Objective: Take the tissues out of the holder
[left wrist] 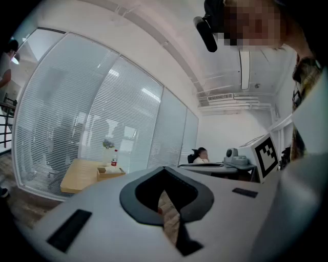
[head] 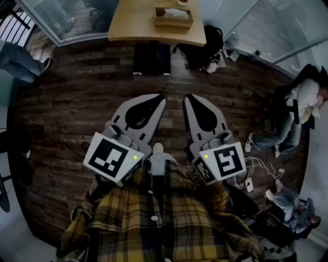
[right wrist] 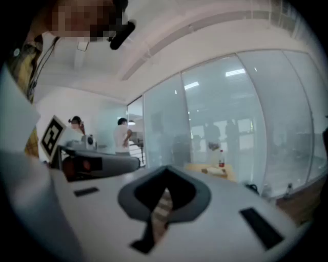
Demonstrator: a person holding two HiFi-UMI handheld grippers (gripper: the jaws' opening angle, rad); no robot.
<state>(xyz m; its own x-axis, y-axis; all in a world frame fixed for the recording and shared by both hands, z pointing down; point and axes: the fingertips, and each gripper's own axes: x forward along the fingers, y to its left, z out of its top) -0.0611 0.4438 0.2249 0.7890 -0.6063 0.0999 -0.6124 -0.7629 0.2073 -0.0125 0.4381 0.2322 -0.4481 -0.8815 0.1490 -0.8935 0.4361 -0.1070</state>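
Both sets of fingers are pressed together with nothing in them, left gripper (head: 160,100) and right gripper (head: 188,98) side by side, tips apart, at mid-frame of the head view. Plenty of open wood floor (head: 77,92) lies ahead of them. The tissue holder (head: 173,19), tissues (head: 177,13) poking out, sits well away near the table (head: 136,28) edge, top center, with a black boxy thing (head: 151,57) just below that edge.

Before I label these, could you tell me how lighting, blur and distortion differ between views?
Head view: dim, fisheye-curved floor, tissue holder small at the top edge. Left gripper view: bright, fairly sharp, blinds bowed. Right gripper view: bright but softly blurred throughout.
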